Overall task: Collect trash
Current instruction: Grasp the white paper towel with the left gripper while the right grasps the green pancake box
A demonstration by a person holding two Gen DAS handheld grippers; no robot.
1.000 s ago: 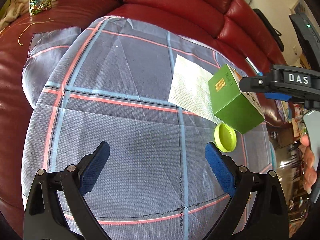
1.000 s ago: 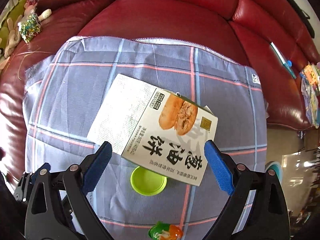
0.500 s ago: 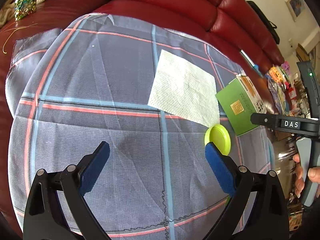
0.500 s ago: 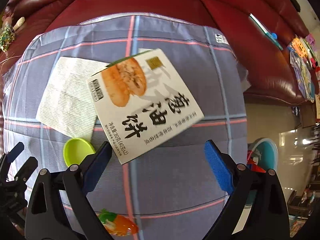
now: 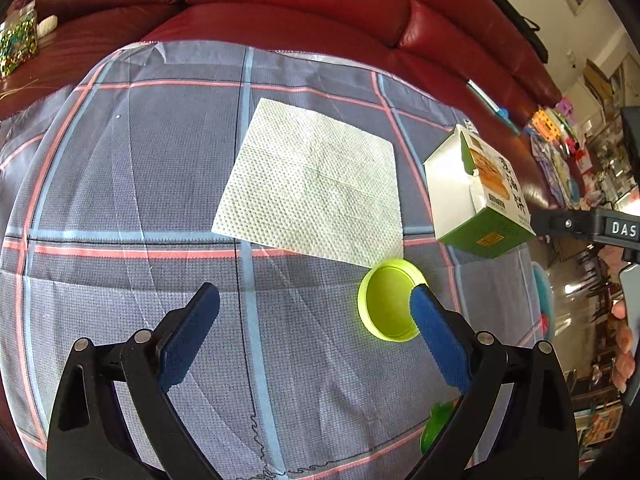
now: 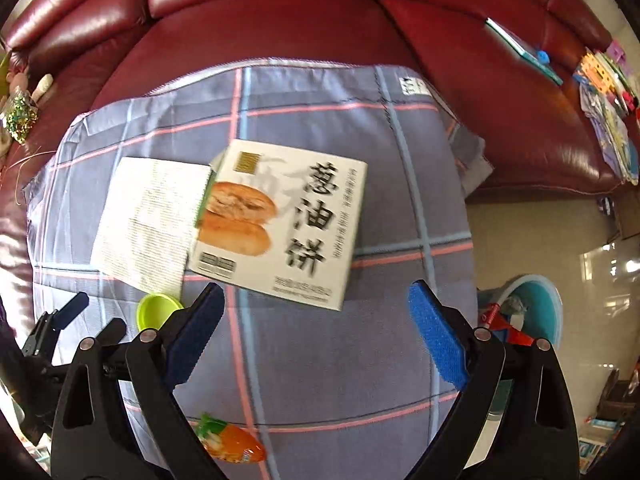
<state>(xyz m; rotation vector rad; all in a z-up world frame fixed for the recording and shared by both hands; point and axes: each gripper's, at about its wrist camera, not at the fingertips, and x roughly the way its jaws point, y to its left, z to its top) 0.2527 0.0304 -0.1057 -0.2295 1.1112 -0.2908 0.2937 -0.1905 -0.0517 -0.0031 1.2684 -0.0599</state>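
Red leather sofa (image 5: pixel 280 0) cushions fill the background, and a grey plaid cloth (image 5: pixel 120 200) is spread over the seat in front of us. On the cloth we see a white paper towel (image 5: pixel 312 180) lying flat. A lime-green lid (image 5: pixel 384 304) sits open side up just off its near right corner.

Our left tongs (image 5: pixel 316 312) hang above the cloth with the blue pads spread wide and nothing between them. In the left wrist view the right pad overlaps the lid's edge, though we cannot tell if they touch.

Our right tongs (image 6: pixel 316 312) are spread just as wide and hold nothing. Ahead of them is the snack box (image 6: pixel 280 220), green-sided with a printed white face. It is tilted, blurred and overlaps the towel's right edge, and we cannot tell whether it rests on the cloth. An orange and green wrapper (image 6: pixel 232 444) lies at the cloth's near edge. On the floor to the right stands a teal bin (image 6: pixel 536 308).
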